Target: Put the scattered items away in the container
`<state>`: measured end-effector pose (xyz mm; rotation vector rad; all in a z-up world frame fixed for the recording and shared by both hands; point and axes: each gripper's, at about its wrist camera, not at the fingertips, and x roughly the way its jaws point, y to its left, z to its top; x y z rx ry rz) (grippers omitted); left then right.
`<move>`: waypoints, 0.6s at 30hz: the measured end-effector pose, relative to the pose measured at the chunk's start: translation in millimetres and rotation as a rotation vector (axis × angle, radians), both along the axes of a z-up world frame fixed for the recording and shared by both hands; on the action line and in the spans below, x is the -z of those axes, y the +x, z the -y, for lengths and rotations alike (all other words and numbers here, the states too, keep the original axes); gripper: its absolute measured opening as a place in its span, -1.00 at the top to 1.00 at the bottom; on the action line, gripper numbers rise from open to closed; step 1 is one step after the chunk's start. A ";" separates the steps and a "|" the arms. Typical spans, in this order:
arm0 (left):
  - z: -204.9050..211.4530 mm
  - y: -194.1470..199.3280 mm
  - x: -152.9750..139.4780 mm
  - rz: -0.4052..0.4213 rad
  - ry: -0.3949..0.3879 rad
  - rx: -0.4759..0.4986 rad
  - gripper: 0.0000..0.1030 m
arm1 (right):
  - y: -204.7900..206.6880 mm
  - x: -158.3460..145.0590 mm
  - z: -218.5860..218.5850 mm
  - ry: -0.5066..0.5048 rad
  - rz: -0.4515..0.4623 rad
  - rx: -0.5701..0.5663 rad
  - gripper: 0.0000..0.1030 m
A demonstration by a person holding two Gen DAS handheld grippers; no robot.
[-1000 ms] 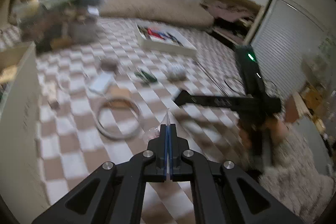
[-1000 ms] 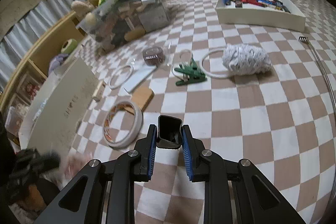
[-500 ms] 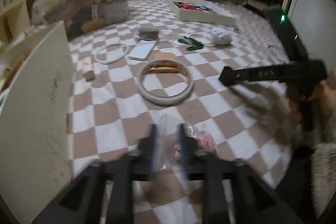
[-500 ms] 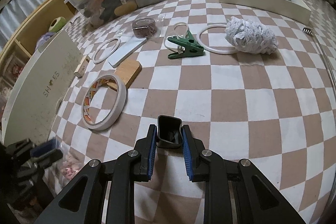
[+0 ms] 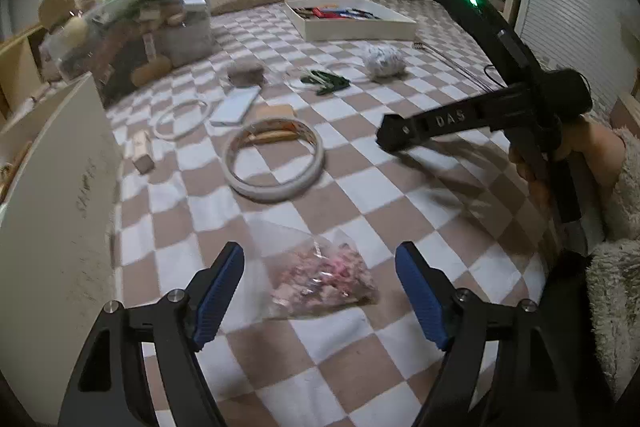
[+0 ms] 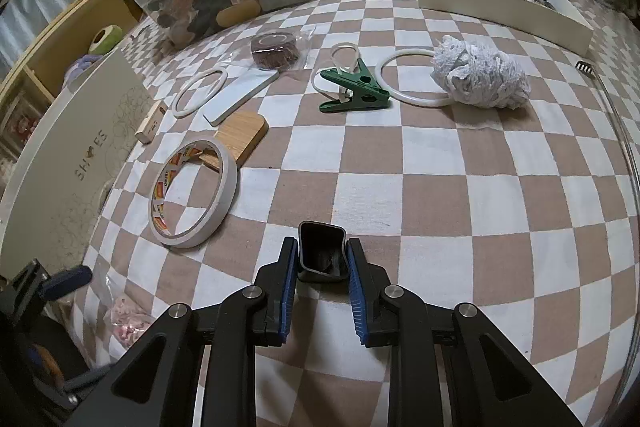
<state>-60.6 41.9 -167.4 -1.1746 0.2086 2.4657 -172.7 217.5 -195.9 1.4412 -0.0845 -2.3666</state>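
Now we see, from left to right, the left gripper (image 5: 320, 283) with its jaws just opened wide, and a clear bag of pink bits (image 5: 324, 277) lies loose on the checkered cloth (image 5: 400, 187) between them. Further on, the tape roll (image 6: 192, 193) lies flat. Our right gripper (image 6: 322, 267) is clenched on a small black cup (image 6: 323, 257). The white tray (image 6: 504, 7) stands far behind.

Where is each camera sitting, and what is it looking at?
Left wrist: rides the left claw, looking down at a clear bag of pink bits; the right hand shows.
Right wrist: rides the right claw, which is pinching a small black cup.
Both see the tape roll, green clip and white box.
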 end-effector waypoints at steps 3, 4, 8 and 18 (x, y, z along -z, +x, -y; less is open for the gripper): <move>1.4 -2.5 4.5 0.026 0.021 -0.006 -0.52 | 0.5 -0.5 0.5 0.005 -0.002 -0.001 0.53; 1.3 -3.5 6.3 0.030 0.023 -0.009 -0.52 | 0.7 -0.5 0.8 0.007 -0.003 -0.001 0.53; -1.7 -5.0 13.5 0.050 0.018 -0.011 -0.52 | 1.3 -1.2 1.3 0.013 -0.006 -0.002 0.53; 1.7 -10.4 20.7 0.070 0.017 -0.047 -0.03 | 2.7 -1.9 3.8 0.016 -0.011 -0.008 0.53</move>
